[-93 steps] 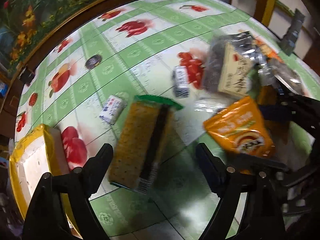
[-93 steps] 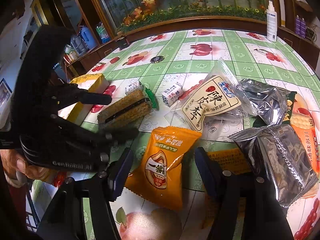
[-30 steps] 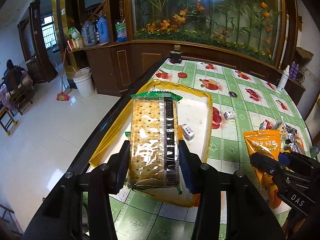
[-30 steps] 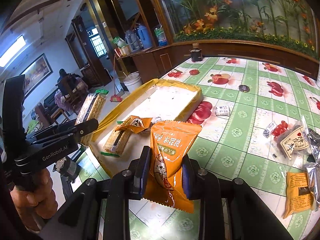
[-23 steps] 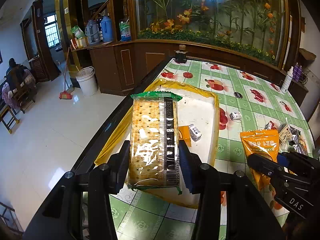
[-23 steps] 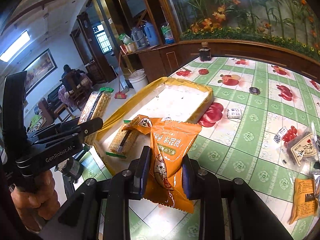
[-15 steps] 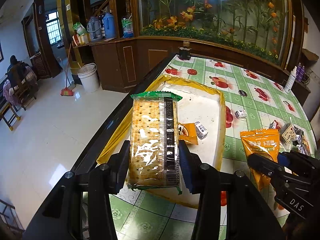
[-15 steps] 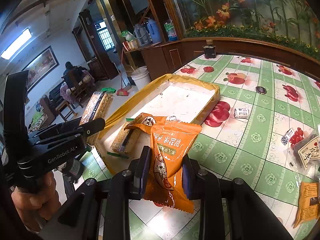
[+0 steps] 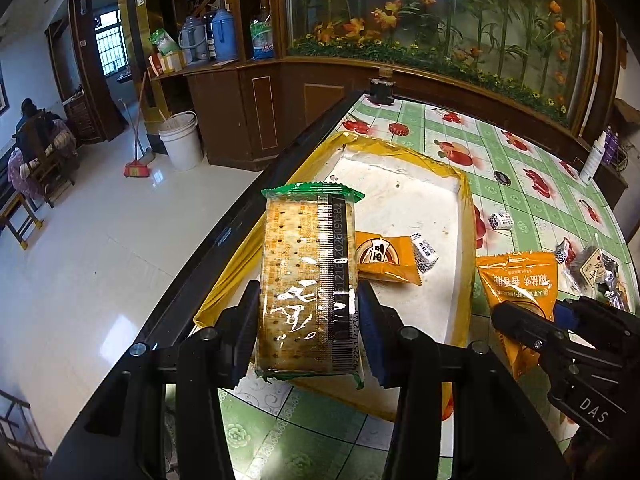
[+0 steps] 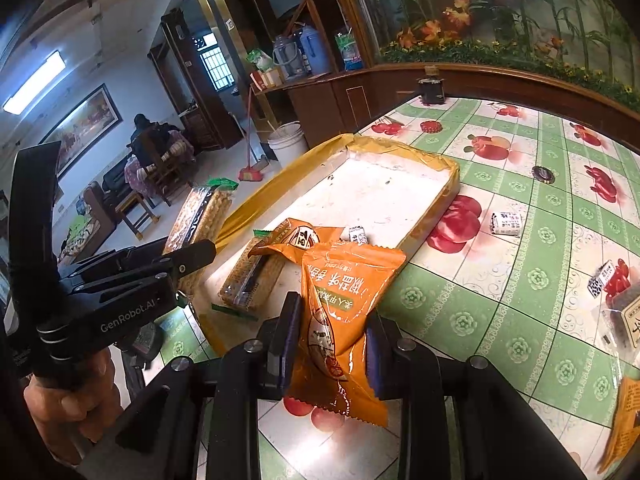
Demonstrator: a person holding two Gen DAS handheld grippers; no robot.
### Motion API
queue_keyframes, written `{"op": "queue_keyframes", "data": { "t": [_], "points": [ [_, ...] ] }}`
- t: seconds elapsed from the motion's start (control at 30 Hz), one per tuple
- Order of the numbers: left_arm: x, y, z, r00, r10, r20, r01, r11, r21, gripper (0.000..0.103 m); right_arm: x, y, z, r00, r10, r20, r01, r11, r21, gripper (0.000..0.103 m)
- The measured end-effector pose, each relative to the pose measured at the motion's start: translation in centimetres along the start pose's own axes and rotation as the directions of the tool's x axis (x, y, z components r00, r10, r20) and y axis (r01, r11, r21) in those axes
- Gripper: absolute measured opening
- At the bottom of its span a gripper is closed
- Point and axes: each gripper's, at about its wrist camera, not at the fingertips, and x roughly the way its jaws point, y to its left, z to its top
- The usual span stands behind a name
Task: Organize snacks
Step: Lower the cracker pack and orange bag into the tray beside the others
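My left gripper (image 9: pixel 308 332) is shut on a clear cracker pack with green ends (image 9: pixel 308 280), held lengthwise above the near end of the white tray with a yellow taped rim (image 9: pixel 464 216). My right gripper (image 10: pixel 330 340) is shut on an orange snack pouch (image 10: pixel 344 300), just over the tray's near right corner (image 10: pixel 452 184). In the tray lie a second cracker pack (image 10: pixel 252 276), a small orange pouch (image 10: pixel 300 236) and a small white sweet (image 10: pixel 357 235). The right wrist view shows the left gripper (image 10: pixel 196 240) and its pack (image 10: pixel 200 216) at the left.
The tray sits by the table's dark left edge (image 9: pixel 240 232), with floor beyond. Small wrapped sweets (image 10: pixel 506 222) and several packets (image 9: pixel 596 268) lie on the green fruit-print cloth to the right. A dark jar (image 10: pixel 431 90) stands at the far corner. A person sits far off.
Three seconds ago both grippers stood open around these packs on the table. Now each grips its pack by the tray, and over the last second both drifted closer and lower.
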Motion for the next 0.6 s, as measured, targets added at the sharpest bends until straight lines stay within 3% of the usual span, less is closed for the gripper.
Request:
{"op": "queue_keyframes", "data": {
  "t": [0.27,0.6],
  "points": [
    [0.7,-0.3,-0.1,1.000,-0.013,-0.025,0.013,1.000,0.002,0.045,1.9,-0.2,1.4,1.000,0.009,-0.005,-0.009,1.000,-0.010,0.029],
    [2.6,-2.7,-0.5,0.991,-0.091,-0.096,0.095,0.995,0.036,0.045,5.6,-1.0,5.4,1.000,0.006,0.013,-0.005,1.000,-0.027,0.029]
  ]
}}
